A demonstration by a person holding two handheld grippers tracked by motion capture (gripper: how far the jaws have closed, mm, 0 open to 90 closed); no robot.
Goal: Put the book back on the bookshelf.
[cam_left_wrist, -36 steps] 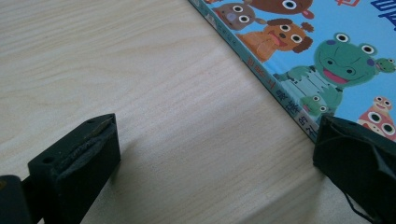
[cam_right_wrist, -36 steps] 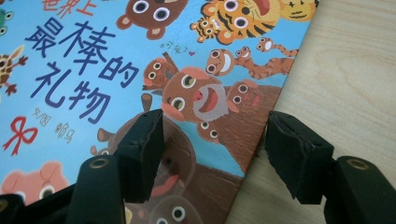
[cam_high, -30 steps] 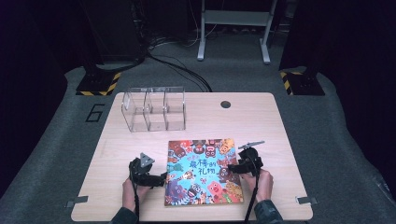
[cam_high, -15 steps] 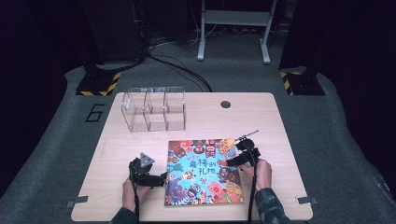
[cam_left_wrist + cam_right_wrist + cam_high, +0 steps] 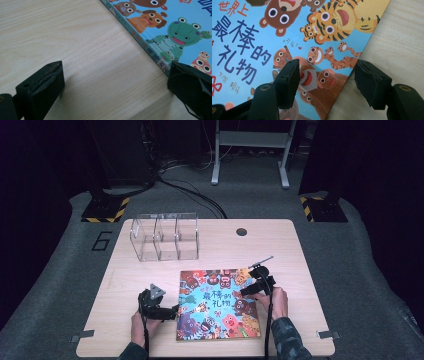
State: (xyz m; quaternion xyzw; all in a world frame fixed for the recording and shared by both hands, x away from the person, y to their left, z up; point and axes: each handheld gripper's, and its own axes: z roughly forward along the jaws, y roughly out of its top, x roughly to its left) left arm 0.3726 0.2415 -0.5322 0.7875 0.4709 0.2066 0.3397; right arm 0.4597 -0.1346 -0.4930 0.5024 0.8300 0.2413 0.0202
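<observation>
A colourful picture book [image 5: 216, 304] with cartoon animals on a blue cover lies flat on the wooden table [image 5: 125, 285], near the front. My left gripper [image 5: 172, 311] rests on the table at the book's left edge, open, its jaws straddling the spine [image 5: 147, 50]. My right gripper [image 5: 244, 292] is over the book's right side, also open. In the right gripper view one jaw is above the cover [image 5: 249, 32] and the other just past the book's right edge [image 5: 347, 82], over bare wood.
A clear plastic organiser [image 5: 165, 236] with three compartments stands at the back left of the table. A round cable hole [image 5: 242, 231] sits near the far edge. Grey carpet surrounds the table, with stand bases and cables behind.
My right gripper has shifted a little forward and left, onto the book's right edge. The left gripper and the book have stayed where they were.
</observation>
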